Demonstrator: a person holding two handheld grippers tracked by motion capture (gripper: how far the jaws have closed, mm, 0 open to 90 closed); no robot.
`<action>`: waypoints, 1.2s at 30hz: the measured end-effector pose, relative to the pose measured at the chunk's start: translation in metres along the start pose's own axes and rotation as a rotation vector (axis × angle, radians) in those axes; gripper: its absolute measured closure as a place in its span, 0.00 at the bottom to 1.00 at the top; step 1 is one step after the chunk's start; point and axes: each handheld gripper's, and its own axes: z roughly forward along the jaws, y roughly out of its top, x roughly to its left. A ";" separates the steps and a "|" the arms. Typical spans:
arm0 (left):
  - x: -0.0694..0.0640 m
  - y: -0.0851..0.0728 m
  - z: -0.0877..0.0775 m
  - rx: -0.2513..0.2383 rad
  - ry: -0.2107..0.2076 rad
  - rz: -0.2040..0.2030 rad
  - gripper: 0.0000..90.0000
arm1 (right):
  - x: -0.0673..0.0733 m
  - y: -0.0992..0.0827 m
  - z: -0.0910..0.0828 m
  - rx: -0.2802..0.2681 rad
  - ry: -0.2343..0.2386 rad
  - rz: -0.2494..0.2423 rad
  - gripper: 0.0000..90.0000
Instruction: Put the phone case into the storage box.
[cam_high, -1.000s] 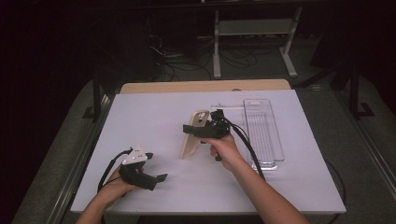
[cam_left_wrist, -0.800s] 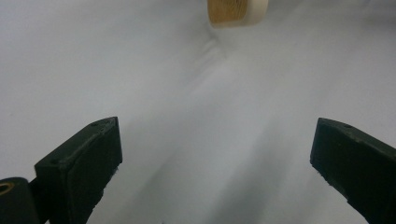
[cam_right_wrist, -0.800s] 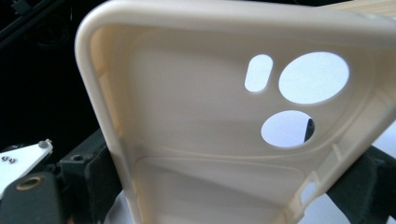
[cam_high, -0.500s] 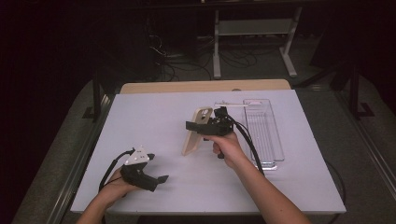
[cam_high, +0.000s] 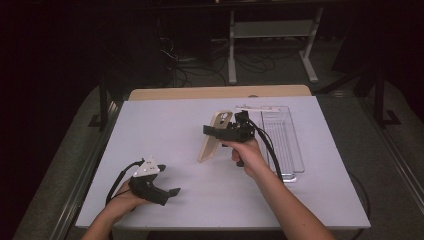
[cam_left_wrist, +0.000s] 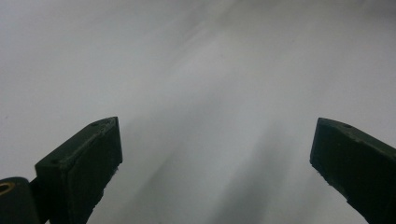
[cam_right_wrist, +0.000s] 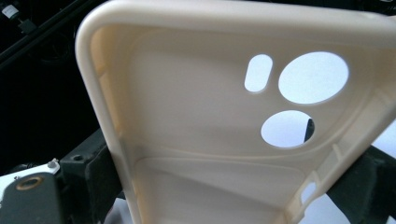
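Between the jaws of your right gripper (cam_high: 212, 131) sits a cream phone case (cam_high: 212, 137), clamped on its two long edges; in the right gripper view the case (cam_right_wrist: 196, 140) shows its hollow inner side to the camera, camera cut-outs up and to the right, with a black jaw pressed against each side wall low in the frame. From the high view the case stands tilted, its lower end touching the white table (cam_high: 165, 125) just below the jaws and its top end leaning away past them. Your right hand (cam_high: 245, 152) grips the handle behind the jaws, cable trailing back along your forearm. Just beyond that gripper, on the side away from your left hand, lies a clear plastic tray (cam_high: 285, 135), near the hand but not touching the case. Your left gripper (cam_high: 167, 192) rests low on the table, well apart from the case, held in your left hand (cam_high: 122, 202) with its grey plate on top. Its jaws stand wide apart with nothing between them; the left gripper view has bare white table (cam_left_wrist: 201, 93) between the two black jaws, blurred.
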 end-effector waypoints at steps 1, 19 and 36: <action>0.000 0.000 0.000 -0.001 0.000 -0.001 0.02 | 0.000 0.001 -0.001 -0.006 -0.002 0.000 0.10; 0.001 0.000 -0.001 -0.009 0.007 0.005 0.02 | -0.009 0.014 -0.020 -0.060 -0.017 0.018 0.10; 0.002 -0.001 -0.001 -0.012 0.016 0.005 0.02 | -0.019 0.026 -0.042 -0.123 -0.043 0.034 0.10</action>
